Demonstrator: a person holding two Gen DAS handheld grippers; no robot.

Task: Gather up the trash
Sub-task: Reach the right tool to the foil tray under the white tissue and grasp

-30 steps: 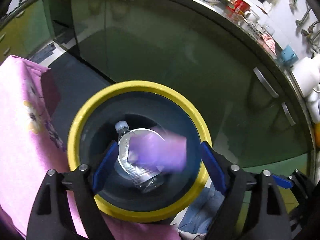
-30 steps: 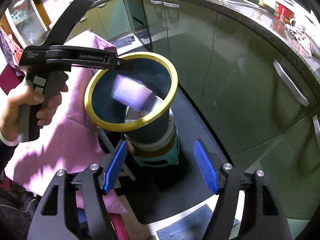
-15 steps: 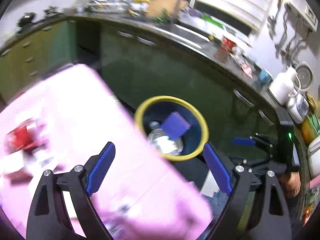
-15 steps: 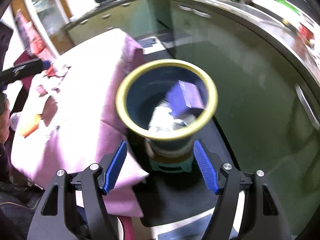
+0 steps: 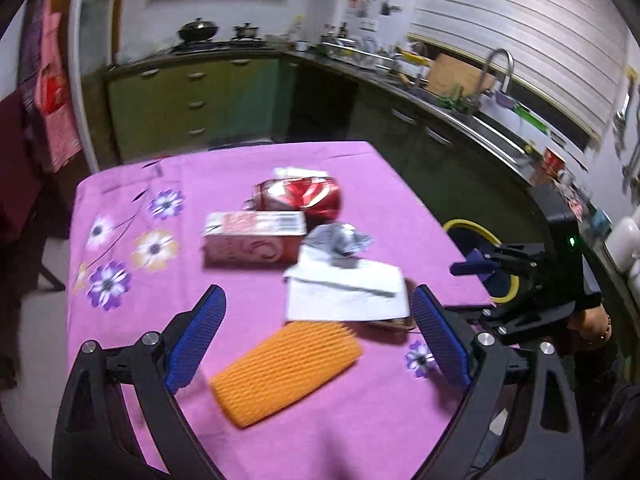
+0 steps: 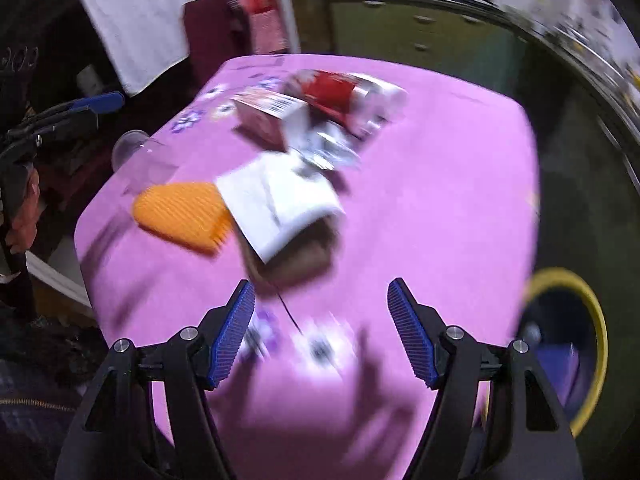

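Trash lies on a table under a pink flowered cloth [image 5: 360, 420]: an orange foam net [image 5: 286, 362], a white paper [image 5: 346, 292], a crumpled silver wrapper [image 5: 338, 240], a pink carton [image 5: 252, 240] and a red can [image 5: 300, 196]. My left gripper [image 5: 318, 336] hovers over the near edge, its jaws still opening, with nothing gripped. My right gripper [image 6: 320, 332] is open and empty over the cloth [image 6: 440, 200], near the paper [image 6: 276, 200] and the foam net [image 6: 182, 212]. The yellow-rimmed bin [image 6: 568, 344] stands beside the table, with a purple item and a bottle inside.
Green kitchen cabinets [image 5: 192, 96] and a counter with a sink [image 5: 472, 116] run behind the table. A clear cup [image 6: 136, 156] lies near the table's left edge in the right wrist view. The bin [image 5: 480, 240] sits past the table's right edge. A hand holds each gripper.
Both grippers swung away from the bin to over the table. The purple item dropped from the left gripper into the bin. The left jaws stand wider.
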